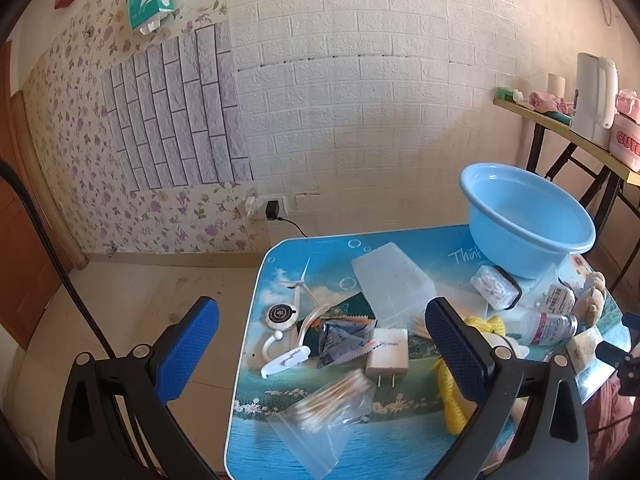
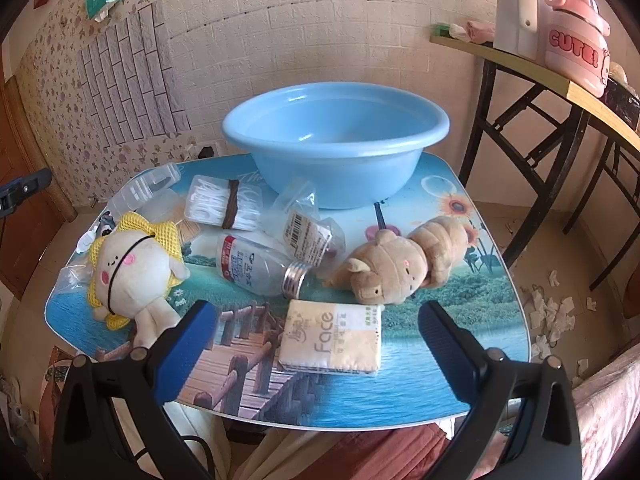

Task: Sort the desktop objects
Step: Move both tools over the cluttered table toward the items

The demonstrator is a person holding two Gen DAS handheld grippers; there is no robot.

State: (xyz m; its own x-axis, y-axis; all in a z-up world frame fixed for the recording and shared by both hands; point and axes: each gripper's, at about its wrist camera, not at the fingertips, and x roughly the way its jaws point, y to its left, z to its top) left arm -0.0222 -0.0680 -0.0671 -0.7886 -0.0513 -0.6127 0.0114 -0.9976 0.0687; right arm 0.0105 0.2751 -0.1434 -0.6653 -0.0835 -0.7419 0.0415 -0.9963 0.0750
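Tongs hung open over a cluttered worktop (image 2: 460, 352), nothing gripped yet.

The right tongs (image 2: 316, 344) stood wide apart and empty at the near edge, with a tissue pack (image 2: 332, 338) lying flat between and just ahead of their tips, its long side running across the gap; by my reading the right hand was the nearer one for it. Beyond it lay a brown plush (image 2: 404, 266), a bottle (image 2: 260, 266) on its side with the cap towards the tongs, and a white plush (image 2: 134, 270), all short of the empty blue basin (image 2: 336, 148) at the far edge. The left tongs (image 1: 320, 344) were likewise spread and empty, above a charger (image 1: 388, 354) and a bag of cotton swabs (image 1: 332, 404).
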